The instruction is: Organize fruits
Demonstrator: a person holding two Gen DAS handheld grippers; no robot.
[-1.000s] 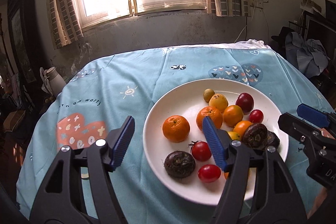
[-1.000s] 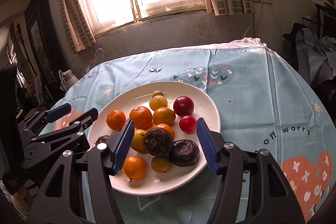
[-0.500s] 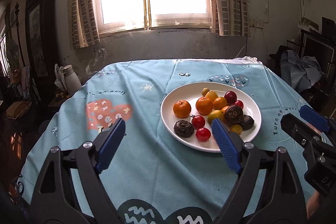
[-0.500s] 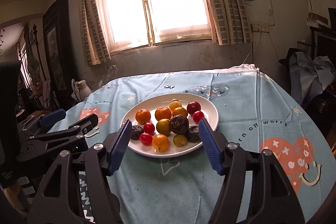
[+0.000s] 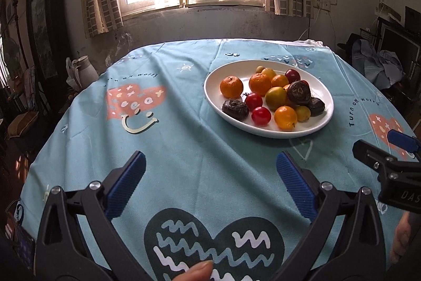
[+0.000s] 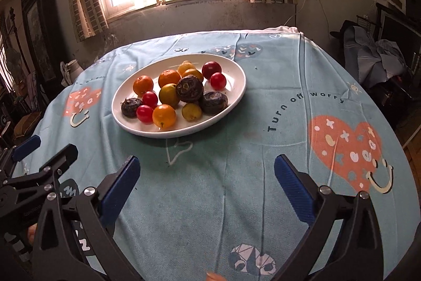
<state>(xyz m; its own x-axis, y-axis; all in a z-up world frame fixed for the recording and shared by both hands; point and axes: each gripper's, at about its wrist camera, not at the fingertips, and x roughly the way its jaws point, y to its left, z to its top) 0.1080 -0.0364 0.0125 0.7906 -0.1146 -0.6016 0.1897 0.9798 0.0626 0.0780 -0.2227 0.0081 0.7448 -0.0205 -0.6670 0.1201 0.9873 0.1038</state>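
Both grippers — left gripper (image 5: 210,173) and right gripper (image 6: 206,170) — are seen opening wide, nothing between them. Bare tablecloth (image 5: 184,149) is left before the fruit-filled plate (image 5: 319,94), well short of the cloth's edges.

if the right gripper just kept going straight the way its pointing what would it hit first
Most likely the bare light blue printed tablecloth, short of the white oval plate of fruit. The right gripper, its jaws opening with nothing between them, points down at the cloth; depth is hard to judge.

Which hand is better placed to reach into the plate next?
Probably right: the plate sits nearer the centre of its view, while it lies off to the side of the left tongs. Both tongs are empty and opening.
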